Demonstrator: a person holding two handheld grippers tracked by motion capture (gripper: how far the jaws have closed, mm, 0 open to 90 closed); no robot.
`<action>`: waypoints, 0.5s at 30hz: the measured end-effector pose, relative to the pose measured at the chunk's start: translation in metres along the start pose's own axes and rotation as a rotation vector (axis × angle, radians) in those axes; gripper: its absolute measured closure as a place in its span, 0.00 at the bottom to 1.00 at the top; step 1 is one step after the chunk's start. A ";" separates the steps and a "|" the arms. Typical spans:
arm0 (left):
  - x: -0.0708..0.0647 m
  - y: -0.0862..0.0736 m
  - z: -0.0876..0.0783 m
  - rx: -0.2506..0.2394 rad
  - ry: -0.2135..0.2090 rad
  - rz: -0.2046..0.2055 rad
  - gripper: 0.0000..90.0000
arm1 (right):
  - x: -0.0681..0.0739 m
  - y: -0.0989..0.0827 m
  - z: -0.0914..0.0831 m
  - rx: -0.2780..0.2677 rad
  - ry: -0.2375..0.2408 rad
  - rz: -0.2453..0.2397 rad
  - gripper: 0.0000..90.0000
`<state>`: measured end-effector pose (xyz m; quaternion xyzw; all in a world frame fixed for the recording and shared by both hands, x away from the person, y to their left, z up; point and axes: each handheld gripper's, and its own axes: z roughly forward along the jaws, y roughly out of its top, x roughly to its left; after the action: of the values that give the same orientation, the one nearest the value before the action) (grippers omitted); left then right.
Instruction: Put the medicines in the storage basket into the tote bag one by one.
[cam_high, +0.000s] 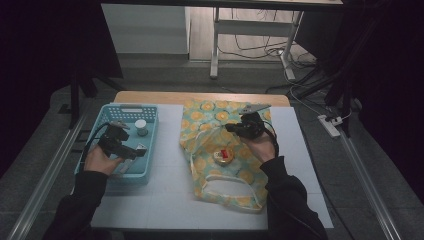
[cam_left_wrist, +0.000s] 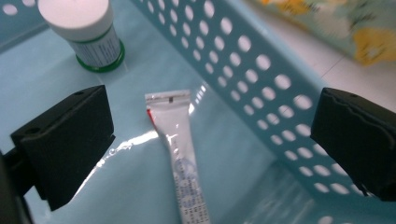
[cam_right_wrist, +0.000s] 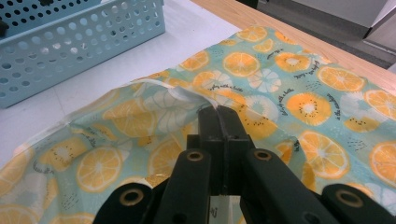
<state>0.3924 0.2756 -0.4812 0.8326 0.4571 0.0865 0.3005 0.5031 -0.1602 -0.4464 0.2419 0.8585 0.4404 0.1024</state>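
Observation:
A light blue perforated basket (cam_high: 131, 106) stands at the table's left. Inside it my left gripper (cam_high: 134, 150) hangs open just above the floor. Between its wide-apart jaws lies a small silver tube (cam_left_wrist: 180, 154), untouched. A white-capped bottle (cam_left_wrist: 88, 32) stands upright beyond the tube, at the basket's far end (cam_high: 141, 127). To the right lies a cloth bag printed with orange slices (cam_high: 215, 112). My right gripper (cam_high: 231, 128) is shut on the bag's white-hemmed edge (cam_right_wrist: 187, 95) and lifts it a little. A small round red and yellow thing (cam_high: 223, 155) shows in the bag's mouth.
A white mat (cam_high: 167, 200) covers the wooden table; bare mat lies between basket and bag and along the near edge. The basket's holed wall (cam_left_wrist: 252, 79) rises close by the left gripper's right jaw. Cables and a power strip (cam_high: 330, 125) lie on the floor beyond.

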 end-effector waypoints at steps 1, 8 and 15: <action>0.001 0.000 0.002 0.015 0.003 0.003 0.00 | 0.000 0.000 0.000 -0.002 0.003 -0.003 1.00; 0.010 -0.005 0.017 0.116 0.022 0.000 0.00 | 0.001 0.000 0.000 -0.003 0.002 -0.010 1.00; 0.010 -0.003 0.027 0.229 0.080 -0.005 0.04 | 0.001 0.000 0.001 0.000 0.003 -0.009 1.00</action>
<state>0.4073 0.2736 -0.5062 0.8562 0.4778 0.0661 0.1853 0.5025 -0.1592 -0.4468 0.2375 0.8597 0.4402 0.1031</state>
